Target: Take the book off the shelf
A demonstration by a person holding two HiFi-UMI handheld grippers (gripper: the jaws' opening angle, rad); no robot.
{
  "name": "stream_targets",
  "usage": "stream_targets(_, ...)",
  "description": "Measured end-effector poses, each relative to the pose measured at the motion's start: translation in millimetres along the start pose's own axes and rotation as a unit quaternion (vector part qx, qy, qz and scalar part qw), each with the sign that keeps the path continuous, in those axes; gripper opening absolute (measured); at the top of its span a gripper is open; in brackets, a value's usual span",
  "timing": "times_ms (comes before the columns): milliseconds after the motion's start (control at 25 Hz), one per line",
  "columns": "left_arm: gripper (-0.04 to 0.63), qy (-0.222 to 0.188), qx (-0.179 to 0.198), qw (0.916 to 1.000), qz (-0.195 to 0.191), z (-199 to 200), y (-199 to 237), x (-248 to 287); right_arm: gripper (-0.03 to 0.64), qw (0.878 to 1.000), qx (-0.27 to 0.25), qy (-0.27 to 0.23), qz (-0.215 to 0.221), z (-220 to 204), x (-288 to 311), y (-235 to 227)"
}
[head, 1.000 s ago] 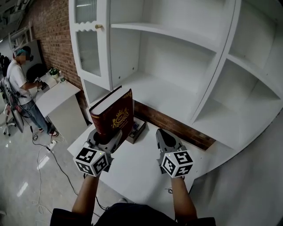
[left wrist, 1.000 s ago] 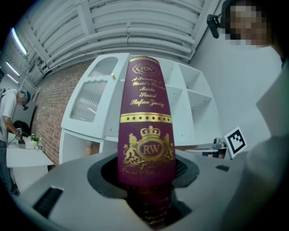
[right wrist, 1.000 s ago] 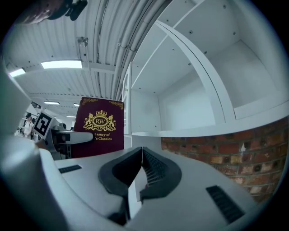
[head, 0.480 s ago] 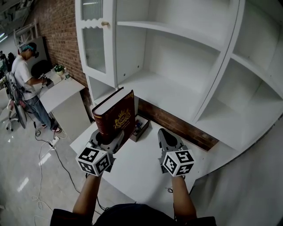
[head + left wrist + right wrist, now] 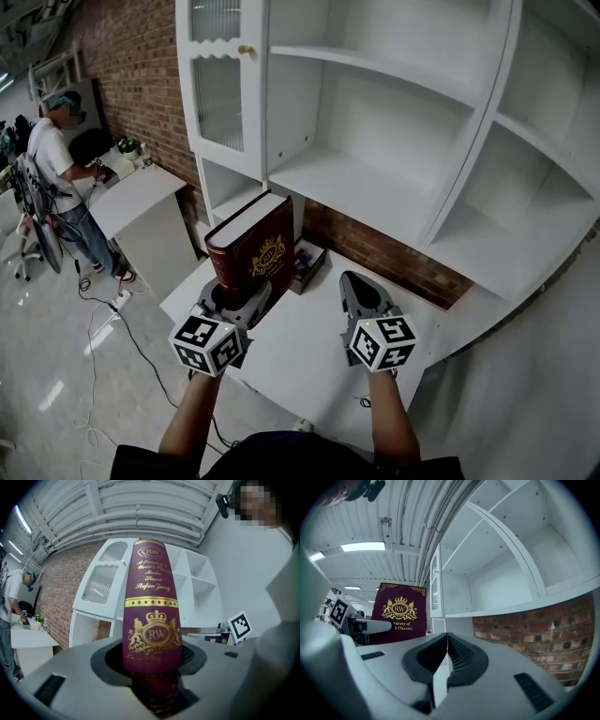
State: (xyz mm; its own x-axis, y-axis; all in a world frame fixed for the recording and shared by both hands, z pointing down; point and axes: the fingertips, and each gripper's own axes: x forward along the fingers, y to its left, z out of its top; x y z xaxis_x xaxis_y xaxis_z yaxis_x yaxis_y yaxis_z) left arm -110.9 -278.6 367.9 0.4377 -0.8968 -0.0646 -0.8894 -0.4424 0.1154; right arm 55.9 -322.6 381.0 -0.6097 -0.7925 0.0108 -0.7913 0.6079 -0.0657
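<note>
My left hand-held gripper still grasps the book, now drawn clear of the shelf; my right hand-held gripper is clenched, empty.

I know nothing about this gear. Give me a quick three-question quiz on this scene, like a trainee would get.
1. True or false: the left hand-held gripper clamps the thick maroon hardcover book.
2. The right hand-held gripper is: A) holding a cup, B) shut and empty, C) wide open.
3. Fill in: the wall behind the white shelf unit is red ___.
Key: 1 true; 2 B; 3 brick.
</note>
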Motion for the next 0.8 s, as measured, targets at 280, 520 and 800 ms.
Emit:
stream_targets(280, 0.236, 0.008, -0.001, 0.9998, -0.021, 0.8, -3.0, -39.1, 0.02, 1.0, -0.001, -0.001, -0.006, -0.8, -12.0, 44.8)
stream_targets(520, 0.236, 0.004, 0.002, 0.9995, -0.033, 5.5, -4.4, -72.3, 0.02, 1.0, -0.004, -0.004, -0.014, -1.9, -24.6, 80.4)
stream_targets(800, 0.236, -0.001, 0.006, 0.9985, -0.054, 6.3, -15.0, -103.9, 0.02, 1.0, -0.004, -0.006, -0.024, -7.7, -44.4, 112.7)
